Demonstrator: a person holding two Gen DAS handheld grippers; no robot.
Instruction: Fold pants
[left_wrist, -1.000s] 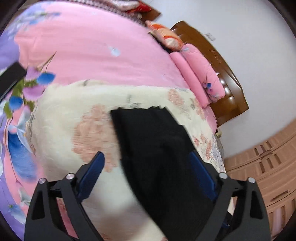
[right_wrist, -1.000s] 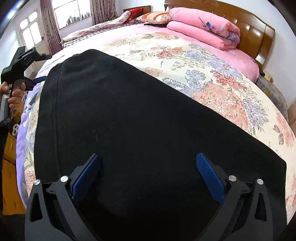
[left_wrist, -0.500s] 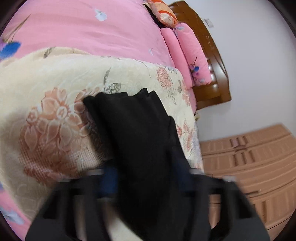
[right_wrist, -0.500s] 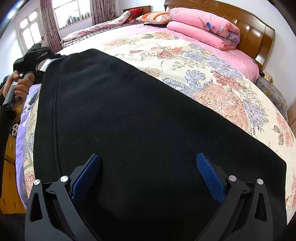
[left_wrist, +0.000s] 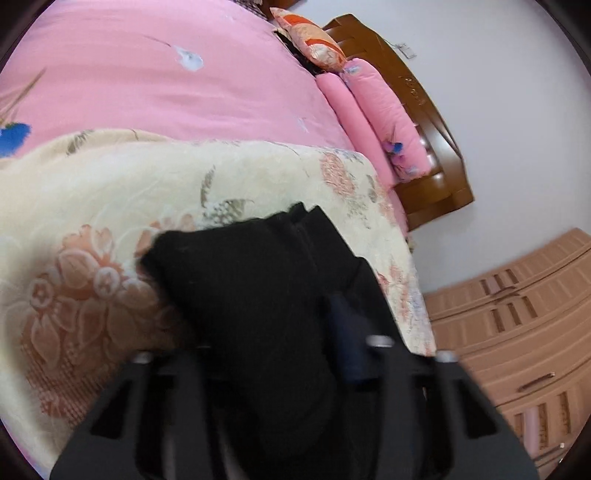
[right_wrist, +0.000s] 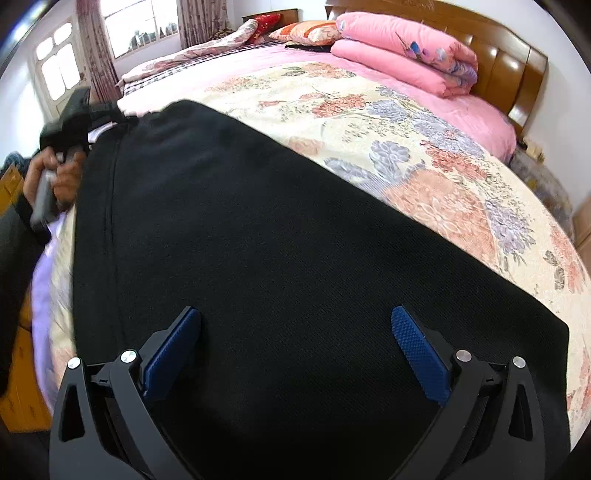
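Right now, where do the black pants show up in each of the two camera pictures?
Left wrist view: the black pants fill the lower middle, bunched between the left gripper's blurred fingers.
Right wrist view: they spread across the centre and bottom, under the open right gripper.
Shared landmark: the folded pink quilt by the headboard.

left tool (left_wrist: 280, 354) motion-blurred | its left finger hidden by pants (left_wrist: 258, 295)

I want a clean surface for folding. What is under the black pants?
The black pants lie on a cream floral blanket, itself spread over a pink bedcover. Whatever sits directly beneath the pants is covered.
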